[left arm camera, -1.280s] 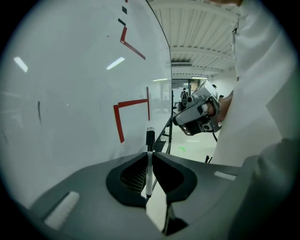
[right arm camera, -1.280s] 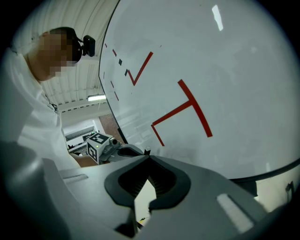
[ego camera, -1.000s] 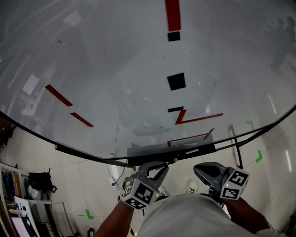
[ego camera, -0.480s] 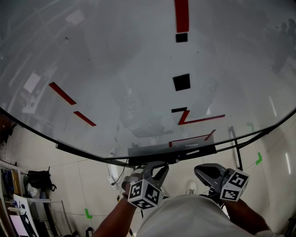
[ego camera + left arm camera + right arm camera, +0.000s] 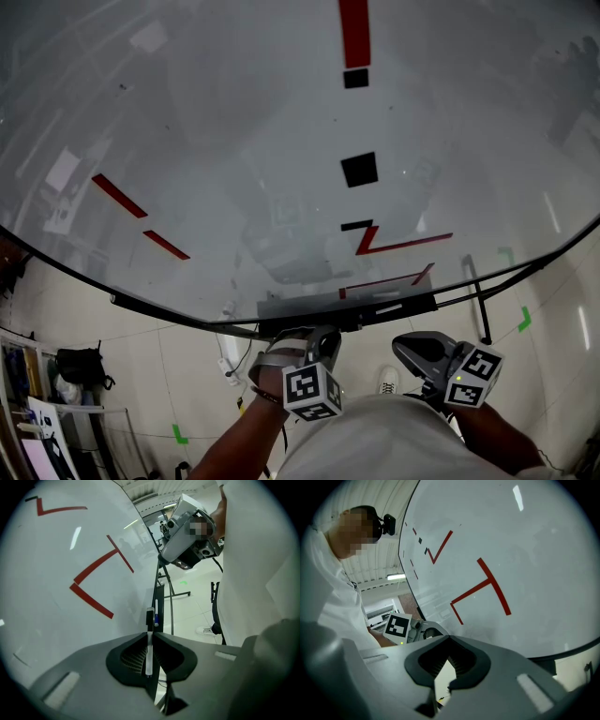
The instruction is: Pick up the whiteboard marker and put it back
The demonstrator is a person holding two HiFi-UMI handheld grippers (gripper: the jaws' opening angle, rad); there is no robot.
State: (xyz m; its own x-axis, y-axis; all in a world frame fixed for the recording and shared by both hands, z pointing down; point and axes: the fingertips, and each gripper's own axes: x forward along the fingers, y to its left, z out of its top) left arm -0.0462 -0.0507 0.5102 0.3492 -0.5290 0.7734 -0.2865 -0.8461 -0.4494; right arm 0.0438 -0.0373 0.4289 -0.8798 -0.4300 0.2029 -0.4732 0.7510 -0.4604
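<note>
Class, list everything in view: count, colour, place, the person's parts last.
whiteboard: one, white, filling the head view
tape lines: several, red, on the whiteboard
squares: several, black, on the whiteboard
tray: one, grey, below the whiteboard
whiteboard marker: one, white, black-capped, in the left tongs
floor marks: two, green, on the tiles
bag: one, black, floor at lower left
left tongs: one, grey, shut on the whiteboard marker
right tongs: one, grey, shut, empty
</note>
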